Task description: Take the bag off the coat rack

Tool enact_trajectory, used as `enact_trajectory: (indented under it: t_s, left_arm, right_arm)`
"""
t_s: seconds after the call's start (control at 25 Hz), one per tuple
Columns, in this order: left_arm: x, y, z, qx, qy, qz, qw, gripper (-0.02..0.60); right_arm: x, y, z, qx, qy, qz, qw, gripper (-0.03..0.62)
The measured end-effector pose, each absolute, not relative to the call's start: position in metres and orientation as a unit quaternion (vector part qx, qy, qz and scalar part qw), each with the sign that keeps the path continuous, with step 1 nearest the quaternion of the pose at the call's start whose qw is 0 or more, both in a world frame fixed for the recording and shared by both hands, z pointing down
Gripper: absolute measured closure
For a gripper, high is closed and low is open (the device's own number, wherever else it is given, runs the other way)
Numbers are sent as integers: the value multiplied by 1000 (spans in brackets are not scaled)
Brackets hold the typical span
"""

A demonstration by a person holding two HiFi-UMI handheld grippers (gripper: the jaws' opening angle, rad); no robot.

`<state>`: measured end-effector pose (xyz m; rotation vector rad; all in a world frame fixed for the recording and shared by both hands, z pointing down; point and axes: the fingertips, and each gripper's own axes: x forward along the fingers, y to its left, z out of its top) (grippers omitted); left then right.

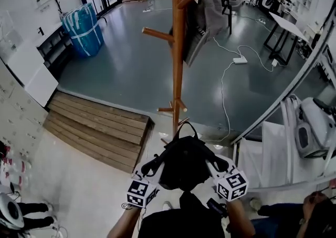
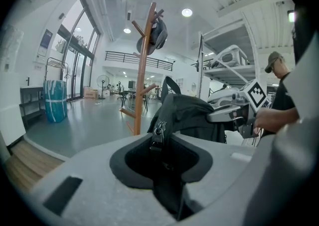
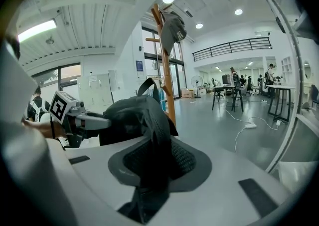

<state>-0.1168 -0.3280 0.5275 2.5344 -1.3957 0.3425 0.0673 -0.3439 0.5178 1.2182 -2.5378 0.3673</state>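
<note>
The black bag (image 1: 184, 163) hangs free of the wooden coat rack (image 1: 178, 48), held low in front of me, between the rack's base and my body. My left gripper (image 1: 153, 166) is shut on a zippered strap at the bag's left side (image 2: 160, 135). My right gripper (image 1: 217, 165) is shut on a padded strap at its right side (image 3: 152, 135). In the left gripper view the bag (image 2: 192, 115) bulges just past the jaws, with the right gripper (image 2: 234, 113) beyond it. The right gripper view shows the bag (image 3: 132, 115) and the left gripper (image 3: 75, 117) past it.
A grey cap (image 2: 158, 33) and a dark garment (image 1: 202, 11) still hang high on the rack. A wooden step platform (image 1: 100, 126) lies to the left, a blue wrapped bundle (image 1: 83, 29) far left, a power strip with cable (image 1: 240, 60) on the floor. White shelving (image 1: 310, 126) stands to the right.
</note>
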Motion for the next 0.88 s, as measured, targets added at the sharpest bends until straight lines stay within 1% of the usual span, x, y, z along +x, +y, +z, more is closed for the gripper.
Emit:
enact_trajectory:
  t_s: [0.4, 0.88]
  left_arm:
    - [-119, -282, 524, 867, -472, 109, 115, 488]
    - [-145, -218, 515, 876, -460, 98, 110, 488]
  right_arm:
    - [65, -299, 517, 426, -883, 131, 146, 503]
    - [37, -230, 509, 445, -875, 134, 135, 503]
